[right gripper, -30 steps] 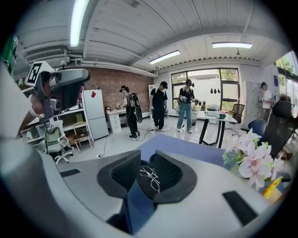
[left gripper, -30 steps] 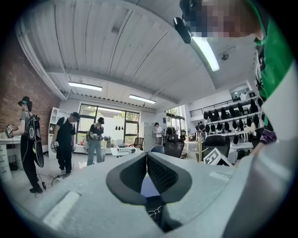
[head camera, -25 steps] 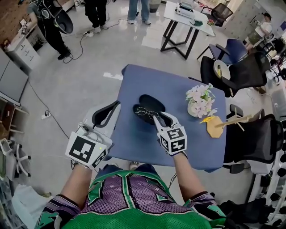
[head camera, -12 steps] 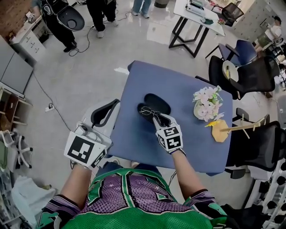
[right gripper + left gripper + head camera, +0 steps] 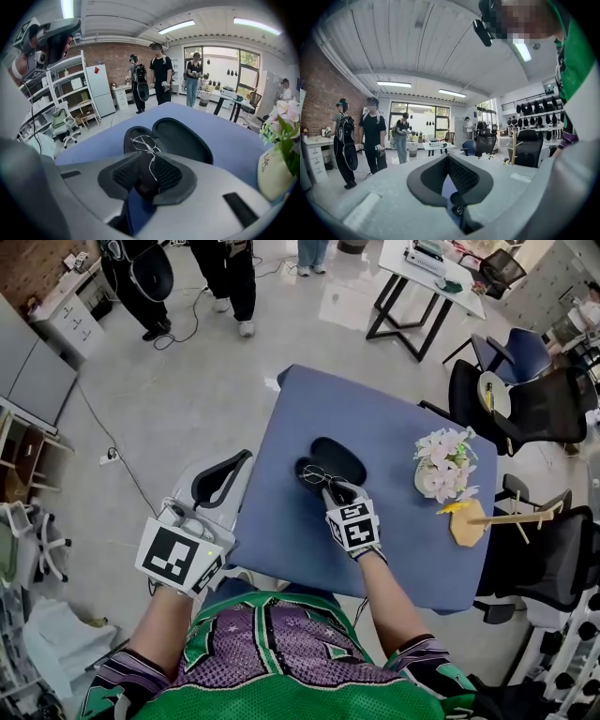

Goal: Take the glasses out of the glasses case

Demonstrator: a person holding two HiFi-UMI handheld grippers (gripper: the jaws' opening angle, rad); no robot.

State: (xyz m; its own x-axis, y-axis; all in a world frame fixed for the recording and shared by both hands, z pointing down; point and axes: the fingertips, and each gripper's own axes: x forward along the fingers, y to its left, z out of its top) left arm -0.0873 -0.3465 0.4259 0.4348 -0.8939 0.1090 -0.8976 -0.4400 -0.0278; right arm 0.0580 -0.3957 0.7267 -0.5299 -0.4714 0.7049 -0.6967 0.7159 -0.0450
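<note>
Glasses (image 5: 143, 142), thin wire-rimmed | temple arm clenched in right tool (image 5: 149, 161) for lifting from open black oval case (image 5: 185, 136) on blue surface (image 5: 394, 427) | left tool (image 5: 448, 157) closed, empty.

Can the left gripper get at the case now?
Probably yes: only bare table lies between the left gripper and the open case, though the right gripper, shut on the glasses, crowds its near end.

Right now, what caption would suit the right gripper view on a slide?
The right gripper pinches the glasses by one temple over the open case on a blue table.
</note>
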